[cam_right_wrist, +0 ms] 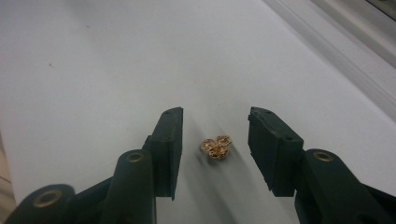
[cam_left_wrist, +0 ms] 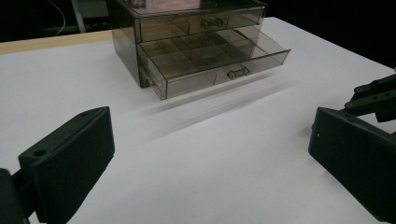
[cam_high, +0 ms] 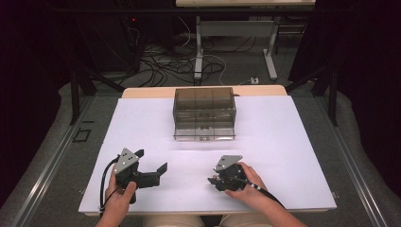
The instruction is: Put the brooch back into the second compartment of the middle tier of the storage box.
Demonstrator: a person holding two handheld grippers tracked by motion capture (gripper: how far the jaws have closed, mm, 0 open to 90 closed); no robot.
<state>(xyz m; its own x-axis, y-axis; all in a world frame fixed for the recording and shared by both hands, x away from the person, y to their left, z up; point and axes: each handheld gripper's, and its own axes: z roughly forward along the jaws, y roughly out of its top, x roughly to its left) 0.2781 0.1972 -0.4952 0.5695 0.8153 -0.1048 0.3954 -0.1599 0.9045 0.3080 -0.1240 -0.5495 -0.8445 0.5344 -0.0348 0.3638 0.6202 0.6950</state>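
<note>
We hold two black, angular two-jaw grippers, the left gripper [cam_high: 152, 161] and the right gripper [cam_high: 211, 181], each topped with a grey three-cornered plate dotted with small dark marks. A black cable trails from each. Our jaws carry flat, finely ribbed black pads [cam_left_wrist: 70, 170], and brass-coloured rivets [cam_right_wrist: 135, 157] sit in the rounded arm joints.

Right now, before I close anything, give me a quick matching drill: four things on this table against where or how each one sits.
Things:
1. left gripper
2. right gripper
3. gold trinket
4. lower drawer

States:
A. pulled out of the smoky organiser
B. lying on the white sheet between two jaws
C. jaws wide apart, nothing between them
D. jaws open either side of the trinket

Pairs: 1-C, 2-D, 3-B, 4-A
</note>
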